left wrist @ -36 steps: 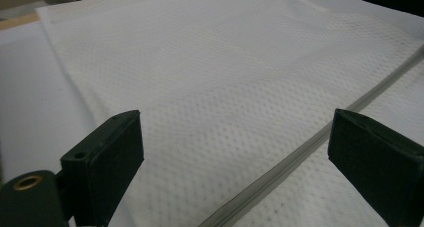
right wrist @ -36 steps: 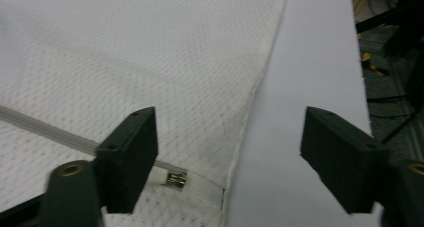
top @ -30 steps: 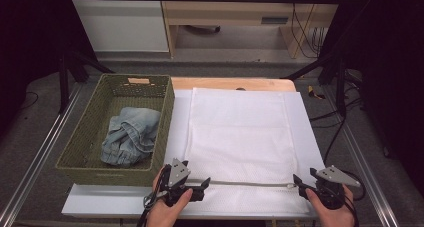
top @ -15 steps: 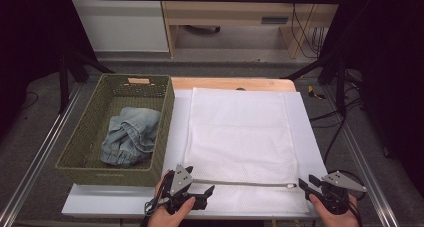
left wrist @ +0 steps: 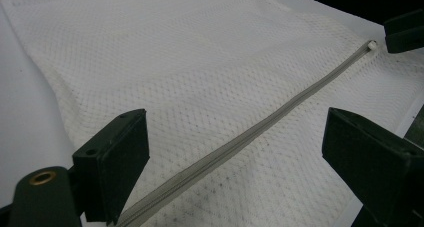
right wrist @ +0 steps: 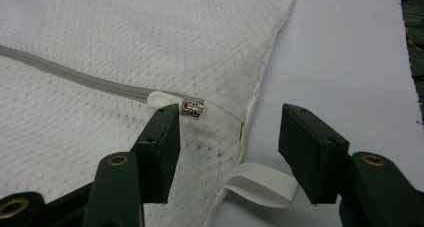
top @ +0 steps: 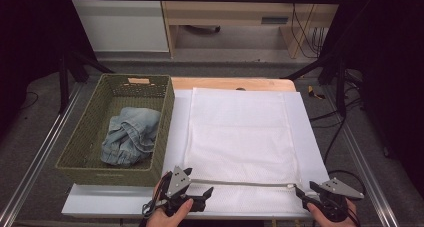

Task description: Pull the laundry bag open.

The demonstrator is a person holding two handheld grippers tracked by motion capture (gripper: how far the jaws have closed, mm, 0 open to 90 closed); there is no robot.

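at the table's near edge, right gripper (right wrist: 227,132) jaws just reopening beside zipper pull (right wrist: 192,108), holding nothing, left gripper (left wrist: 235,157) wide open over mesh bag (top: 240,132)

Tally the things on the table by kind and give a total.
White mesh laundry bag: 1
Green woven basket: 1
Denim garment, in the basket: 1
White mat under the bag: 1
Total: 4

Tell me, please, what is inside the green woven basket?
Inside the green woven basket lies a crumpled piece of light blue denim clothing, probably jeans. Bare basket floor shows around it. Whatever might lie under the denim is covered and cannot be seen.
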